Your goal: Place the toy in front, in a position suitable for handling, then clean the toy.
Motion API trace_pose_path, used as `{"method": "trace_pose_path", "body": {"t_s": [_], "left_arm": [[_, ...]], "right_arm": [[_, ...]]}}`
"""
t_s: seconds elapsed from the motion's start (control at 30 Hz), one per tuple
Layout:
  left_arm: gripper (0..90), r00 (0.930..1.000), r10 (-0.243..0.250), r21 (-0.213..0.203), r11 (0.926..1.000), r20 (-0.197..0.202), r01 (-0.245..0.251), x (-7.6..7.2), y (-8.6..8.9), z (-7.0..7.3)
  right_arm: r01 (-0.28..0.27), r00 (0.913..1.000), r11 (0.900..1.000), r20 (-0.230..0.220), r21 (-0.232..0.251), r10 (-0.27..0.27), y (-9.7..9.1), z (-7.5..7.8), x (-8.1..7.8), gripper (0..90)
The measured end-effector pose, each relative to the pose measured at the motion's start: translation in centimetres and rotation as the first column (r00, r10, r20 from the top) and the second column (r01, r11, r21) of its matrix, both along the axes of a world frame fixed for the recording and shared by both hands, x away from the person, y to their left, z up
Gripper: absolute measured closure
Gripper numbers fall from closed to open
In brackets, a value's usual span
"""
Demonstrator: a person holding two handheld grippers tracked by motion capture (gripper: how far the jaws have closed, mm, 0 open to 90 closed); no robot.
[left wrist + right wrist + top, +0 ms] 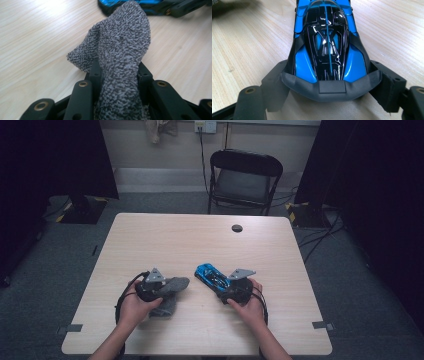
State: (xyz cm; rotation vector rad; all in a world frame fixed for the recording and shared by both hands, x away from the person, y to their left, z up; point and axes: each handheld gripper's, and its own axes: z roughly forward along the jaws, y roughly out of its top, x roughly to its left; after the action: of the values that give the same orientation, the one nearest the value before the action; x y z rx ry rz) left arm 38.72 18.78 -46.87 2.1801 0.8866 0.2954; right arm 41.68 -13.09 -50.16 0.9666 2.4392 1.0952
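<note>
Sock [122,57] and toy car [328,47] are both resting on the table [200,240], near your edge. You are pinching the grey sock between the closed jaws of your left gripper [170,286], while your right gripper [220,285] is clasping the blue car's rear. Both grasps appear made; wiping, seemingly, is yet to begin.
</note>
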Motion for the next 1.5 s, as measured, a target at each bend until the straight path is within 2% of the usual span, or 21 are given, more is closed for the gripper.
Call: {"method": "trace_pose_path", "body": {"t_s": [0.07, 0.17, 0.3, 0.43, 0.5, 0.6, 0.8, 1.0, 1.23, 1.5], "left_arm": [[66.8, 0.9998, -0.012, -0.024, 0.9996, -0.014, 0.011, 0.1, -0.3, 0.2], [66.8, 0.9998, -0.021, -0.039, 0.9990, 0.000, 0.021, 0.5, -0.9, 0.9], [66.8, 0.9993, -0.036, -0.081, 0.9960, 0.011, 0.037, 1.3, -2.2, 2.0], [66.8, 0.9982, -0.056, -0.079, 0.9952, 0.021, 0.057, 2.0, -3.5, 2.4], [66.8, 0.9977, -0.067, -0.092, 0.9934, 0.008, 0.068, 2.4, -4.0, 2.5], [66.8, 0.9967, -0.081, -0.089, 0.9927, 0.010, 0.082, 3.0, -4.8, 2.7], [66.8, 0.9947, -0.102, -0.109, 0.9887, 0.012, 0.103, 3.8, -6.3, 2.9], [66.8, 0.9912, -0.133, -0.095, 0.9867, 0.006, 0.133, 4.4, -8.2, 2.9], [66.8, 0.9829, -0.184, -0.070, 0.9806, -0.009, 0.183, 4.7, -11.1, 2.1], [66.8, 0.9694, -0.245, -0.065, 0.9677, -0.016, 0.243, 4.8, -14.1, 1.2]], "right_arm": [[0.001, 1.0000, 1.0000, 0.001, 0.000, -0.001, 0.0, 0.0, 0.0, 24.1], [0.001, 1.0000, 1.0000, 0.000, 0.000, -0.001, 0.0, 0.0, 0.0, 24.1], [0.002, 1.0000, 1.0000, 0.000, 0.000, -0.002, 0.0, 0.0, 0.0, 24.1], [0.002, 1.0000, 1.0000, 0.000, 0.000, -0.002, 0.0, 0.0, 0.0, 24.0], [0.002, 1.0000, 1.0000, 0.000, 0.000, -0.002, 0.0, 0.0, 0.0, 24.1], [0.001, 1.0000, 1.0000, 0.000, 0.000, -0.001, 0.0, 0.0, 0.0, 24.1], [0.001, 1.0000, 1.0000, -0.001, 0.000, -0.001, 0.0, 0.0, 0.0, 24.1], [0.001, 1.0000, 1.0000, 0.000, 0.000, -0.001, 0.0, 0.0, 0.0, 24.0], [0.001, 1.0000, 1.0000, 0.000, 0.000, -0.001, 0.0, 0.0, 0.0, 24.1], [0.001, 1.0000, 1.0000, 0.000, 0.000, -0.001, 0.0, 0.0, 0.0, 24.1]]}}
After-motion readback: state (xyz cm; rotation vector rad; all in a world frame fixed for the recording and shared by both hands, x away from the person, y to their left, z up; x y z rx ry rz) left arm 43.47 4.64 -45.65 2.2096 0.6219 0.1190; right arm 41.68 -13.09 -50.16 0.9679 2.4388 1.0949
